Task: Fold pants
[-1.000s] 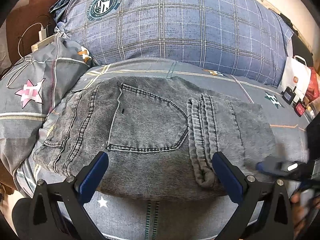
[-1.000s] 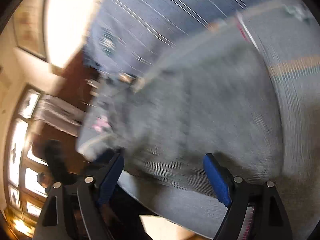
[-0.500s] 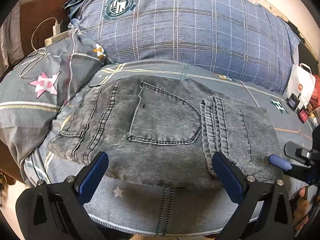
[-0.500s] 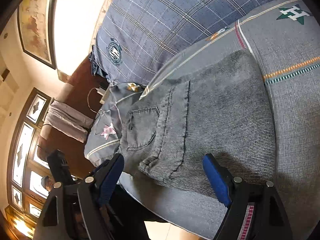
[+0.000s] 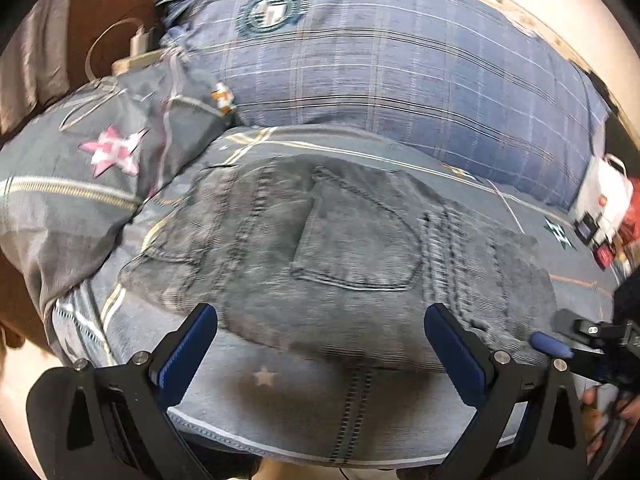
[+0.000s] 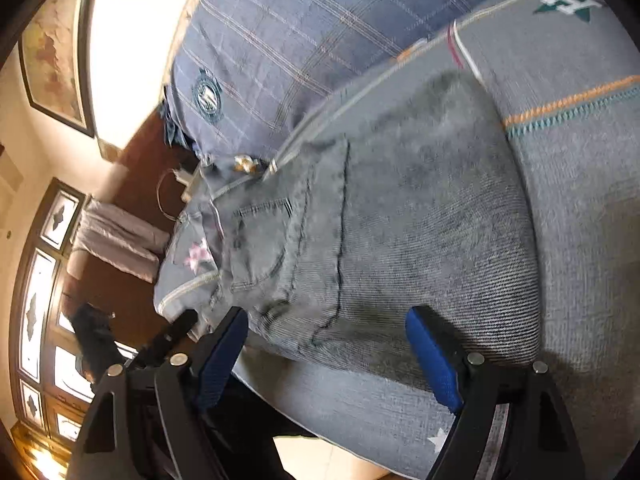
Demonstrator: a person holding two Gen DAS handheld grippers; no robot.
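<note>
Folded jeans [image 5: 344,256], round crest on plaid pillow [image 5: 276,12], lettering unreadable

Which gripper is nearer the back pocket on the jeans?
Left. The left gripper hangs open just below the back pocket. The right gripper, also open, sits at the folded jeans' opposite end.

Our two hand-held grippers, black frames and blue pads

We see the left gripper [image 5: 320,344] and right gripper [image 6: 326,344] built alike: angular black arms with triangular cut-outs, round silver screws near the finger bases, and long blue pads [image 5: 186,350] lining the inner faces.
</note>
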